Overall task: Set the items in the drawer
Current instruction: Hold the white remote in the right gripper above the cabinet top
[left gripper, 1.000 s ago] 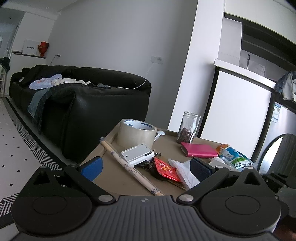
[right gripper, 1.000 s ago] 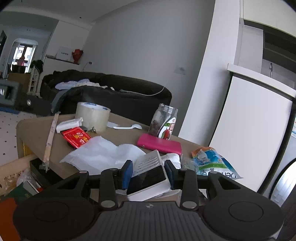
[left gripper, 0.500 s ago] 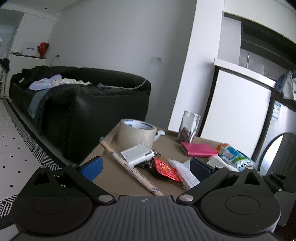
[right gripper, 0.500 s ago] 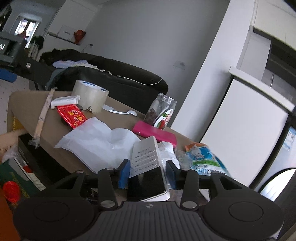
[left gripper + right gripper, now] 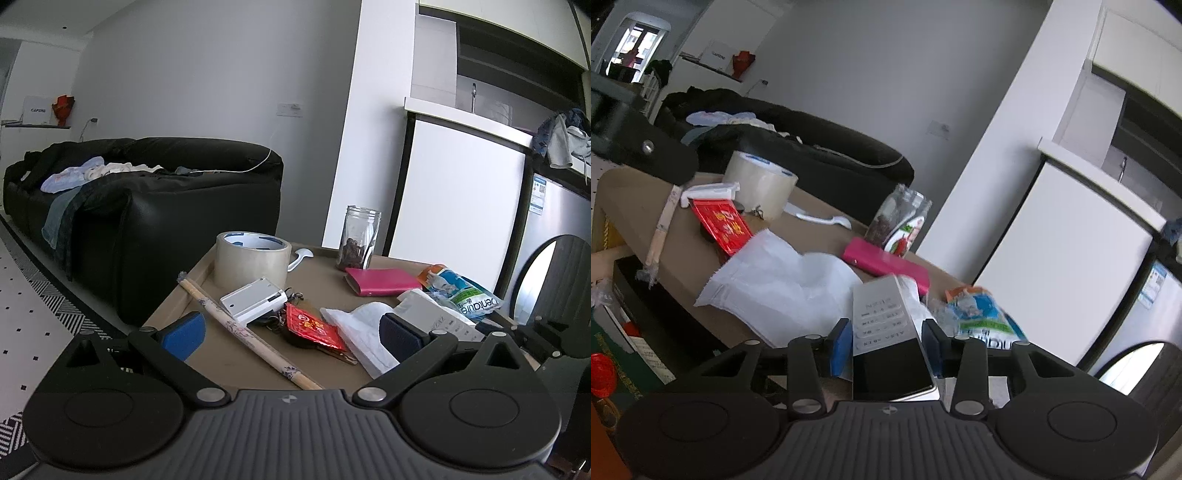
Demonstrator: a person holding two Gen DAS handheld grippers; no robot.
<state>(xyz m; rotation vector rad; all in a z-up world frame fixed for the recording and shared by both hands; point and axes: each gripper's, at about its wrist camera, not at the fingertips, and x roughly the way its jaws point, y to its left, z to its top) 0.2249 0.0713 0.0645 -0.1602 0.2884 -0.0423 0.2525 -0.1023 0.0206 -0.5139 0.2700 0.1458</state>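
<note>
In the right wrist view my right gripper [image 5: 886, 344] is shut on a white box [image 5: 882, 317] with printed lines and a black face, held tilted above the table's near edge. Below the tabletop at lower left a drawer [image 5: 631, 280] stands open with a green book [image 5: 620, 354] and a red object [image 5: 601, 373] inside. My left gripper [image 5: 291, 334] hovers open over the brown table [image 5: 236, 362], with a sleeved pair of chopsticks [image 5: 243, 330] running between its fingers. The same white box [image 5: 436, 317] shows at the right of the left wrist view.
On the table lie a tape roll [image 5: 253, 260], a small white device [image 5: 255, 301], a red packet [image 5: 314, 326], a white plastic bag [image 5: 360, 332], a pink wallet [image 5: 380, 281], a glass jar [image 5: 358, 238], a white spoon [image 5: 301, 255] and a snack bag [image 5: 461, 295]. A black sofa [image 5: 147, 206] stands behind.
My right gripper has risen and tilted with the white box, and the open drawer has come into view lower left. The left gripper has hardly moved.
</note>
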